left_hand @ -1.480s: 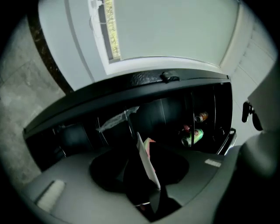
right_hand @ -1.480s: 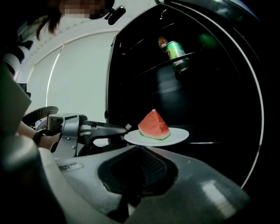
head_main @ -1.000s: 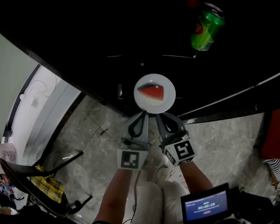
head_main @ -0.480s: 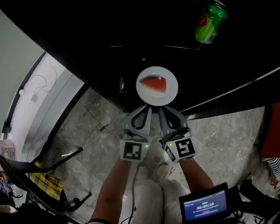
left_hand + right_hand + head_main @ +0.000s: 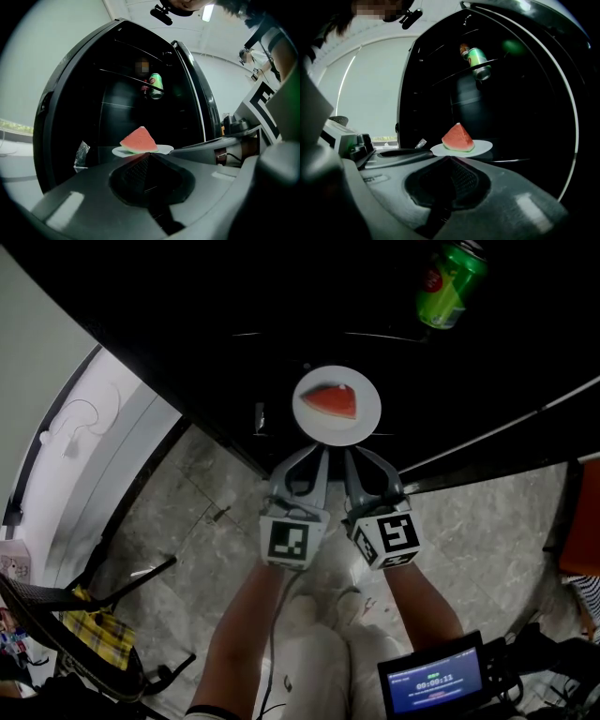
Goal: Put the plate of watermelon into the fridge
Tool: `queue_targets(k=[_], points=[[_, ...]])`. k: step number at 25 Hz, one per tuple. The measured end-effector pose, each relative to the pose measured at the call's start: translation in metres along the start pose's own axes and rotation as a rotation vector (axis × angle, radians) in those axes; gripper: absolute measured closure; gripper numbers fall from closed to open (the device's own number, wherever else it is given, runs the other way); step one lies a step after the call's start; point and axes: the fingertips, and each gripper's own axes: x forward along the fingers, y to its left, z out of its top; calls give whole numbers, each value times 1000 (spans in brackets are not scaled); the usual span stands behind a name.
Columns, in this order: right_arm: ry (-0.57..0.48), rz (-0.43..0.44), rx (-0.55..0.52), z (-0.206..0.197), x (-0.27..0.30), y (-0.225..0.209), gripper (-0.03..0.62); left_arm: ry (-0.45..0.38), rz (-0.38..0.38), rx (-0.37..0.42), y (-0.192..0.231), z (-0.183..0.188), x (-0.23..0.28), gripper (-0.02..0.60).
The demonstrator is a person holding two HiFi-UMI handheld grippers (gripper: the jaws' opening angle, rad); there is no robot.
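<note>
Watermelon slice [image 5: 333, 402] sits on the white plate [image 5: 338, 430] at the open fridge [image 5: 216, 296]. Left gripper [image 5: 319, 449] and right gripper [image 5: 347, 449] fingers both pinch its near rim, so it stays flat.

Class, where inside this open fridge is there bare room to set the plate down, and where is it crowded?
Bare-looking: the dark shelf behind and right of the plate, under the level of the green can. Crowded: the plate's near rim, gripped by left tongs and right tongs, and its left side, where a small packet sits.
</note>
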Motion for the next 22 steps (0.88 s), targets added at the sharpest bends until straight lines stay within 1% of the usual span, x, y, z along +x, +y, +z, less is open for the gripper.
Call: queue_targets(k=[5,11,19,22], points=[[-17,-15,10,0,10,-8,597,-4,7,16,2,-2,11,580],[-25,-20,40,0,19,-15,597,12,30,-4,5,-4,21,580],[-38,17,30,3,21,-12,597,4,29,-9,-1,-1,28,580],[-46,28,27,5,20,-8,597,9,24,-29,-3,-1,30,580]])
